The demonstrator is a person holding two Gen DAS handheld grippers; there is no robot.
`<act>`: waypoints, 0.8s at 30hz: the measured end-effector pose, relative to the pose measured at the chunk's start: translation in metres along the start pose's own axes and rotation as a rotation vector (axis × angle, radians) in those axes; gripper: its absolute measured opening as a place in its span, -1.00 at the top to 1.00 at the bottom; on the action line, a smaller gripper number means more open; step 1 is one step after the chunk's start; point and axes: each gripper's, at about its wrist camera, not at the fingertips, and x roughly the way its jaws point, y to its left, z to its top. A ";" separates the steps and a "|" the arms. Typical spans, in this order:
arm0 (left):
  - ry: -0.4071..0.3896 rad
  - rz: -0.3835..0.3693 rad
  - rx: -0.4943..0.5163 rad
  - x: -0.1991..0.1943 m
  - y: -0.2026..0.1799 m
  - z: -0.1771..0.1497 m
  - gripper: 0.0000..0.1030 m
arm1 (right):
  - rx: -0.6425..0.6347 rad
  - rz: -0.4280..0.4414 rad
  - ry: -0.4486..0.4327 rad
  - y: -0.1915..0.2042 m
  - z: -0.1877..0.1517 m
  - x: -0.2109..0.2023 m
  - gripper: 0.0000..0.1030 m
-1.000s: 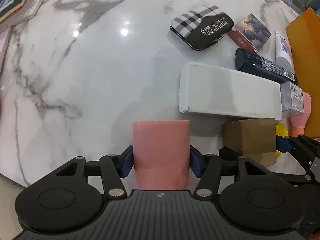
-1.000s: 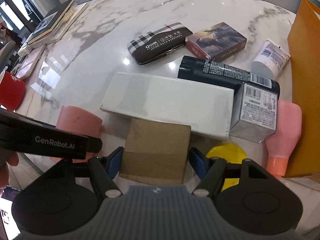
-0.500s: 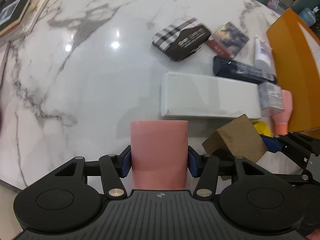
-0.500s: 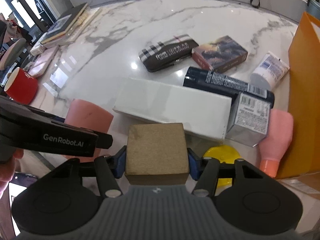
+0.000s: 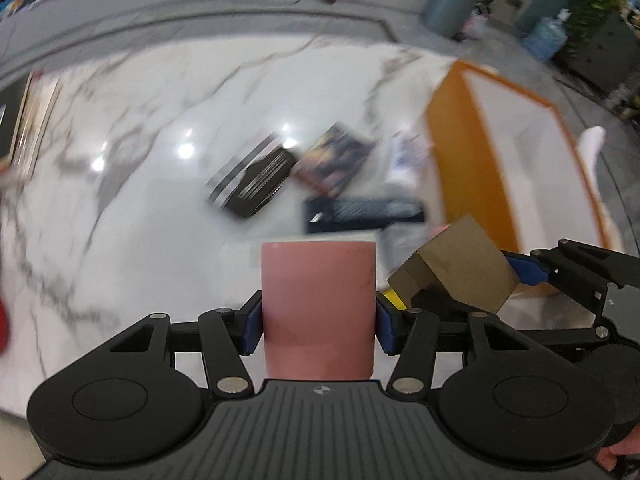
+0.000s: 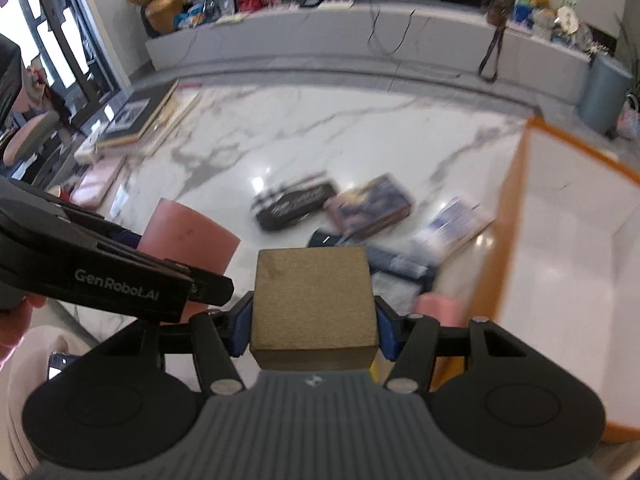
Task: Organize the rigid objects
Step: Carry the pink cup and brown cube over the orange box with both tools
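My left gripper [image 5: 319, 328] is shut on a pink cup [image 5: 319, 304], held upright well above the marble table [image 5: 160, 128]. The same cup [image 6: 188, 236] shows at the left of the right wrist view, with the left gripper's arm in front of it. My right gripper [image 6: 314, 330] is shut on a brown cardboard box [image 6: 314, 304], also lifted off the table. In the left wrist view that box [image 5: 456, 268] hangs tilted to the right of the cup. An orange bin [image 6: 568, 264] with a white inside stands open at the right.
On the table lie a plaid-and-black case [image 6: 294, 204], a picture box [image 6: 368, 206], a dark bottle [image 5: 362, 210], a white tube [image 6: 456, 222] and a pink bottle [image 6: 434, 308] by the bin. Books [image 6: 138, 116] are stacked at the far left. A red object [image 5: 3, 324] sits at the left edge.
Both grippers have risen with the pink cup and the brown box, which left the table. The items below look smaller and blurred, and the orange bin's open top has come into view.
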 end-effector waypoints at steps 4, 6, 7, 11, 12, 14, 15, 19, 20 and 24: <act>-0.055 -0.014 0.077 -0.018 -0.037 0.024 -0.20 | 0.015 -0.044 -0.055 -0.028 0.011 -0.033 -0.15; -0.082 -0.024 0.110 -0.023 -0.055 0.035 -0.20 | 0.028 -0.073 -0.072 -0.044 0.014 -0.046 -0.15; -0.092 -0.030 0.129 -0.024 -0.066 0.042 -0.20 | 0.036 -0.091 -0.078 -0.054 0.016 -0.051 -0.15; -0.096 -0.064 0.190 -0.017 -0.100 0.061 -0.20 | 0.096 -0.164 -0.089 -0.098 0.019 -0.064 -0.15; -0.089 -0.076 0.206 -0.012 -0.110 0.066 -0.20 | 0.119 -0.176 -0.087 -0.110 0.018 -0.066 -0.15; -0.075 -0.097 0.248 -0.001 -0.128 0.070 -0.20 | 0.167 -0.190 -0.078 -0.132 0.017 -0.066 -0.15; -0.066 -0.108 0.268 0.005 -0.136 0.071 -0.20 | 0.197 -0.193 -0.070 -0.144 0.014 -0.064 -0.15; -0.013 -0.140 0.350 0.033 -0.165 0.073 -0.20 | 0.285 -0.187 -0.023 -0.184 0.001 -0.054 -0.15; 0.003 -0.145 0.366 0.039 -0.172 0.072 -0.20 | 0.300 -0.184 -0.012 -0.192 -0.003 -0.050 -0.15; 0.068 -0.140 0.437 0.065 -0.195 0.067 -0.20 | 0.329 -0.172 0.025 -0.207 -0.013 -0.032 -0.15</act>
